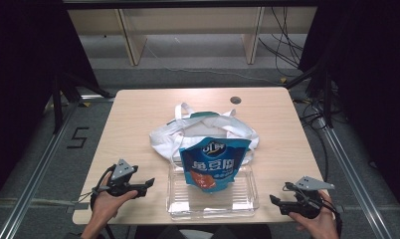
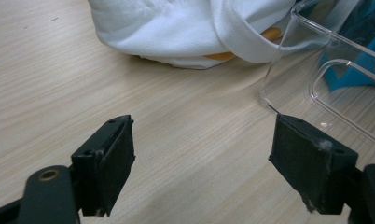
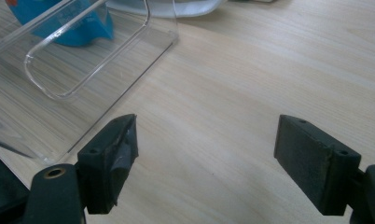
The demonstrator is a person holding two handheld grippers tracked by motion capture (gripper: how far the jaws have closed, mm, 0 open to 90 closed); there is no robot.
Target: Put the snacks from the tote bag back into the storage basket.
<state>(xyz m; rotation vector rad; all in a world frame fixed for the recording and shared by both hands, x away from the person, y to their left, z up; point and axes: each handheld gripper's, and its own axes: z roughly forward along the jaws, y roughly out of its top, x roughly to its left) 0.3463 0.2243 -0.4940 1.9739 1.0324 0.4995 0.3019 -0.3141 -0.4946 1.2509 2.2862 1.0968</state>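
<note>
High view: a blue snack pouch (image 1: 215, 165) leans out of a white tote bag (image 1: 188, 134) into a clear plastic tray (image 1: 213, 201) at the table's near edge, midway along it. Left gripper (image 1: 147, 183) and right gripper (image 1: 273, 200) flank the tray, jaws spread, holding nothing. The pouch looks light, crinkly and slippery; pinching its flat sealed edge seems safest. The tray is stiff yet thin-walled.
</note>
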